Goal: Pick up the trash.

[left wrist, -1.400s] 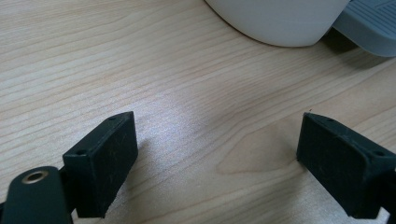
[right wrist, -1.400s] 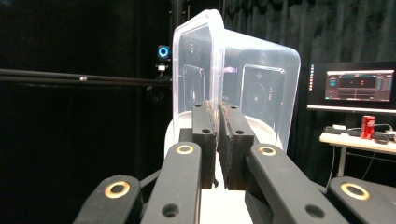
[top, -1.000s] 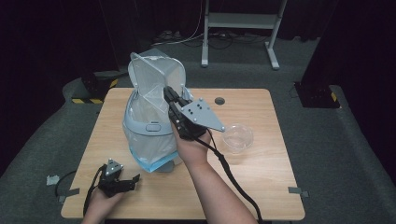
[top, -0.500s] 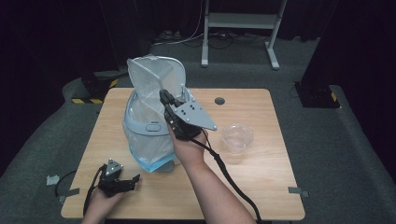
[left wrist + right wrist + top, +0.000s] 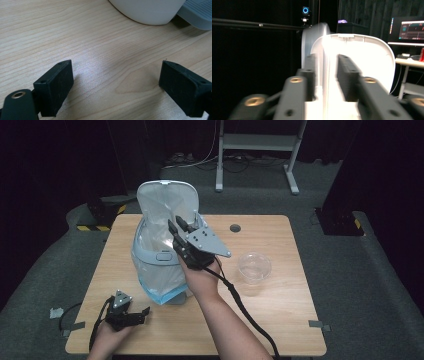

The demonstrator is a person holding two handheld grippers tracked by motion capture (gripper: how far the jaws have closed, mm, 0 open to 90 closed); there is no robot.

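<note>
A pale blue-grey bin lined with a clear bag stands at the table's left middle, its white lid raised upright. My right gripper reaches in at the lid's right edge. In the right gripper view its jaws straddle the thin edge of the lid and have just been opening, with a small gap on each side. My left gripper rests on the table near the front left corner. Its jaws stand wide open over bare wood, the bin's base just beyond them.
A clear bowl sits on the wooden table to the right of my right hand. The bin's grey foot pedal juts out beside its base. A metal stand is on the floor behind the table.
The right gripper's jaws, shut on the lid's edge before, have parted, and the hand has shifted slightly left. The left gripper has not moved.
</note>
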